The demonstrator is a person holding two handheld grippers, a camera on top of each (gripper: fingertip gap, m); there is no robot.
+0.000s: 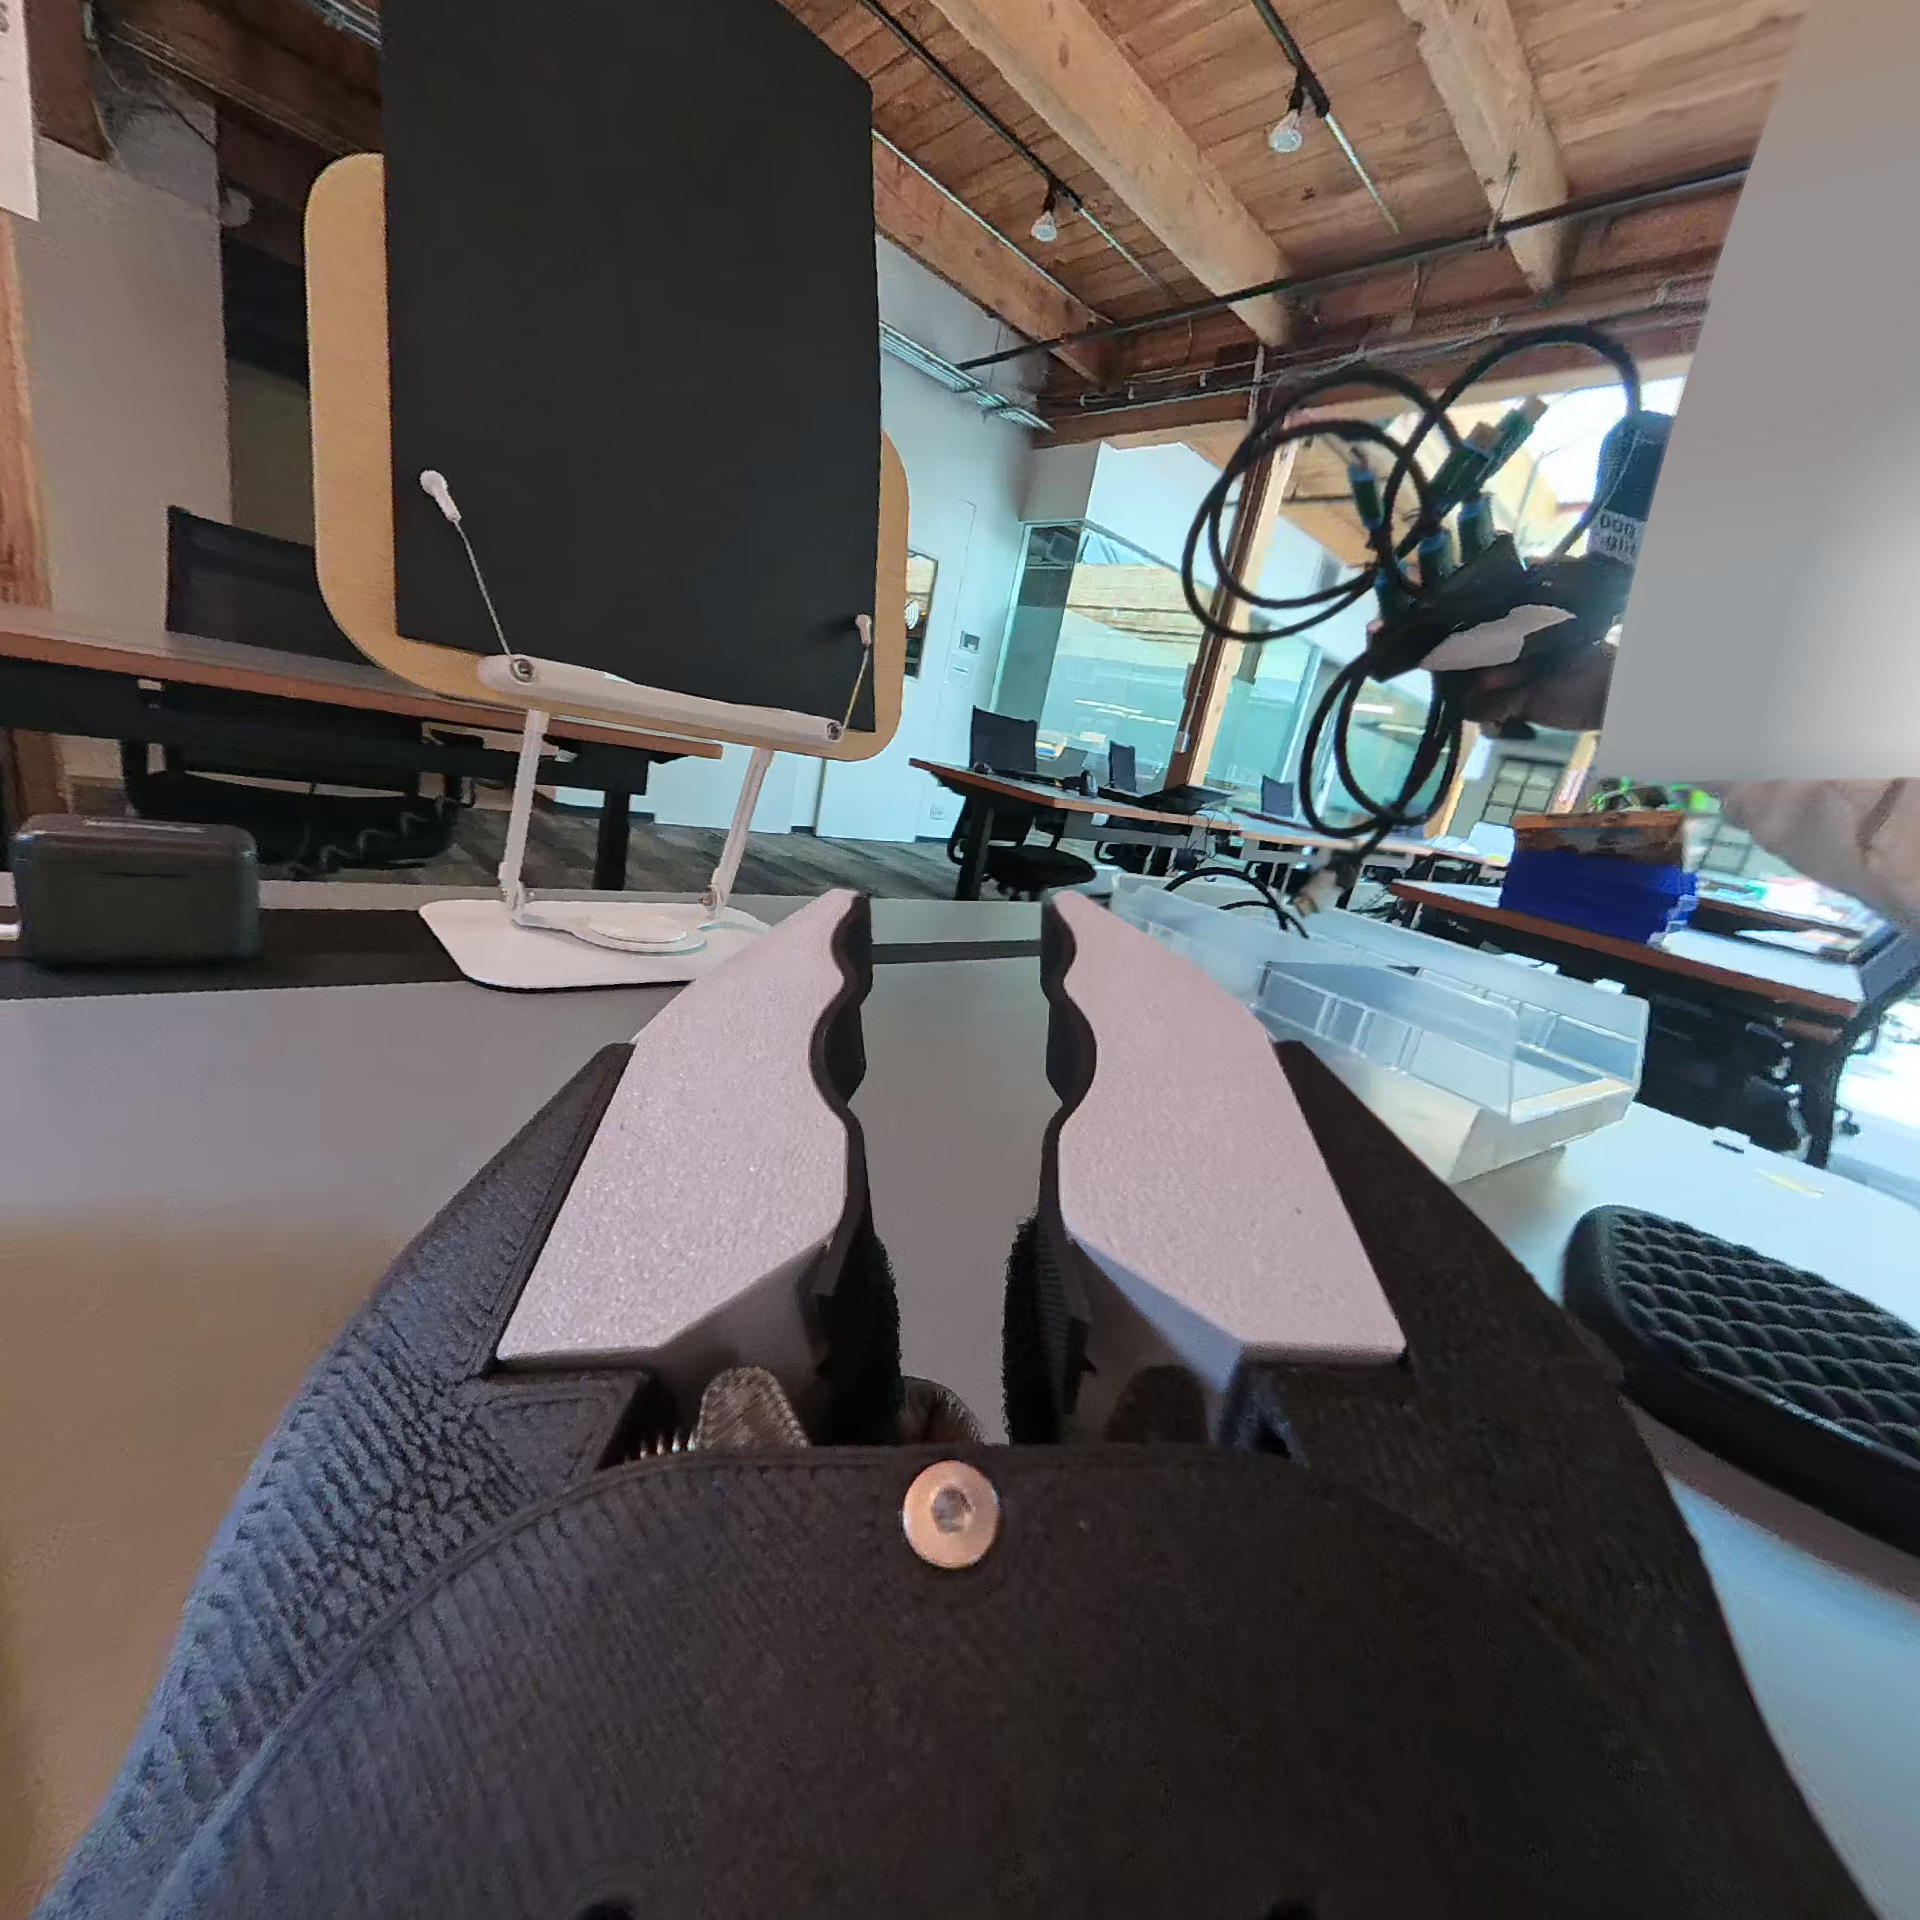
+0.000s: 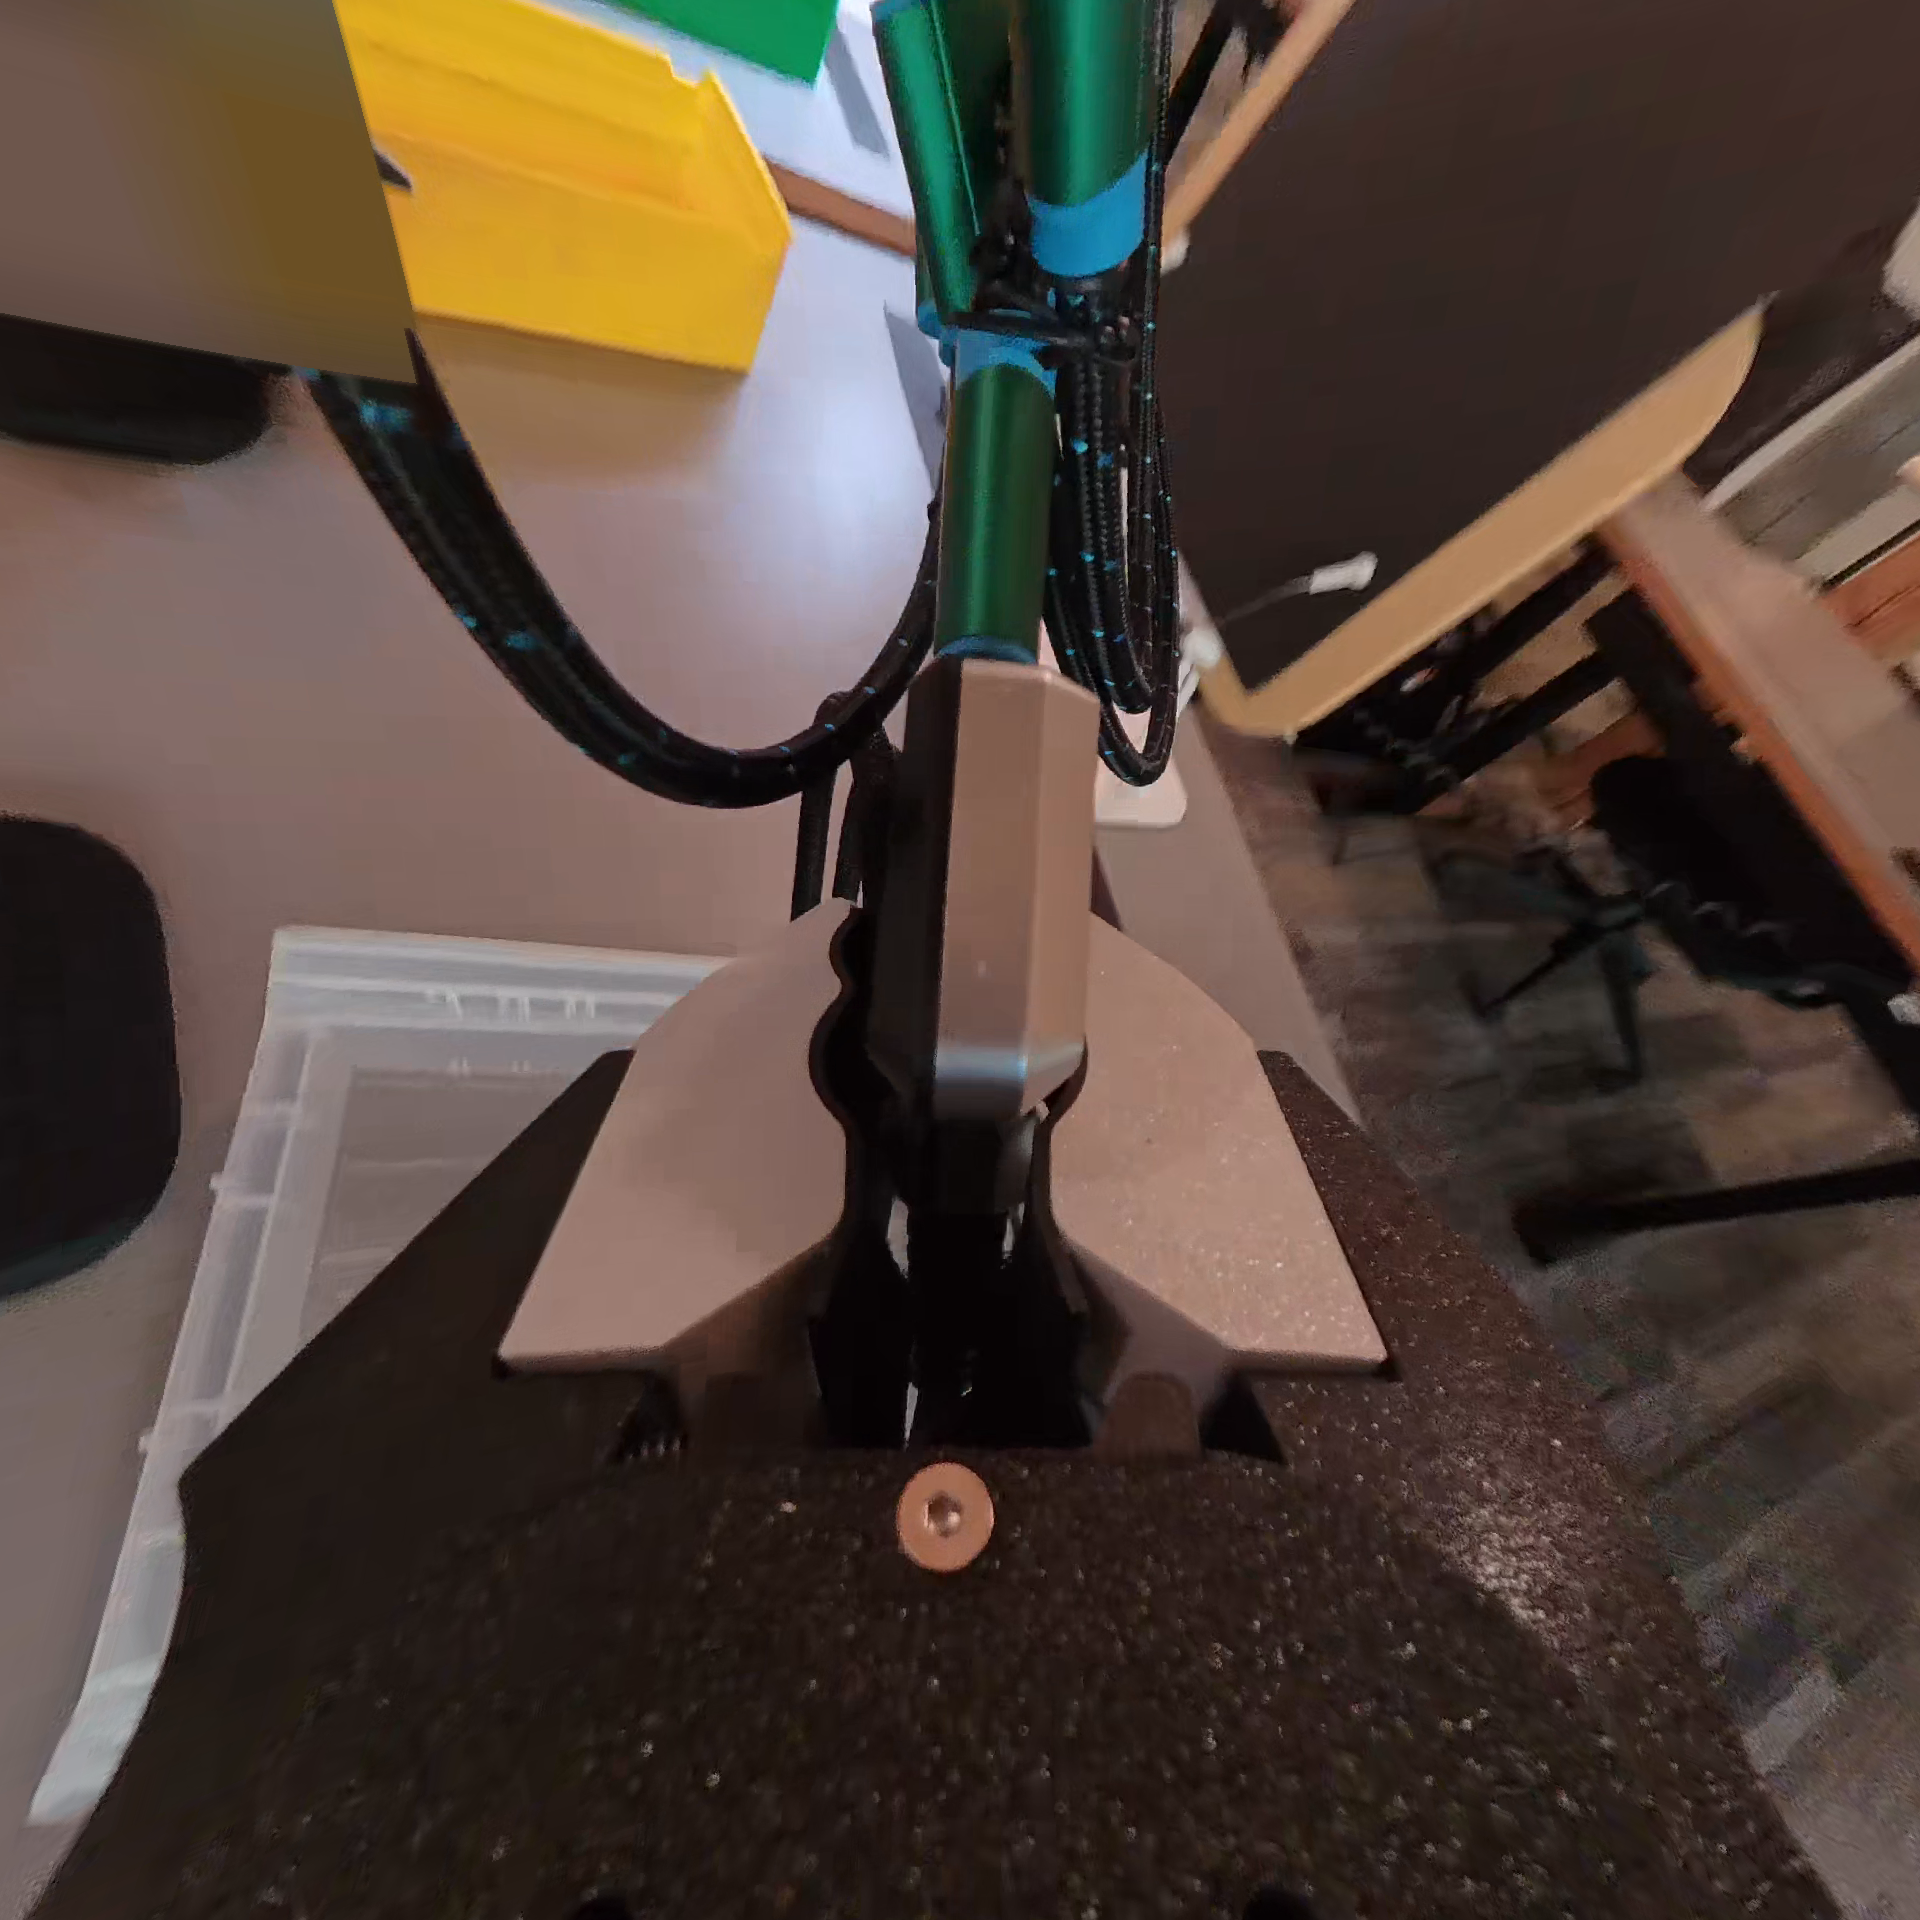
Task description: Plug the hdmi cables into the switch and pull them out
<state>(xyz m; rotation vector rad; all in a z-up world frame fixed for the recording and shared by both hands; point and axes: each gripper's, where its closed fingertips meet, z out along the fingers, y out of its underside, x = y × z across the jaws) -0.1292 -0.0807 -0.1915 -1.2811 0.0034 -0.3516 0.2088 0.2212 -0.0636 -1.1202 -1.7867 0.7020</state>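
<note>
My right gripper (image 2: 966, 935) is shut on a grey metal HDMI switch (image 2: 997, 883) and holds it up above the table. Green HDMI plugs (image 2: 992, 509) sit in the switch's far end. Their black braided cables (image 2: 582, 675) hang in loops around it. In the left wrist view the switch (image 1: 1475, 613) and its cable loops (image 1: 1247, 582) are in the air at the upper right, above the bin. My left gripper (image 1: 956, 935) is open and empty, low over the grey table (image 1: 260, 1143).
A clear plastic bin (image 1: 1455, 1029) sits on the table to the right, also seen under my right gripper (image 2: 343, 1091). A black panel on a white stand (image 1: 623, 364) is ahead, a dark case (image 1: 135, 883) at left, a black mesh pad (image 1: 1745, 1351) at right, a yellow bin (image 2: 582, 208) beyond.
</note>
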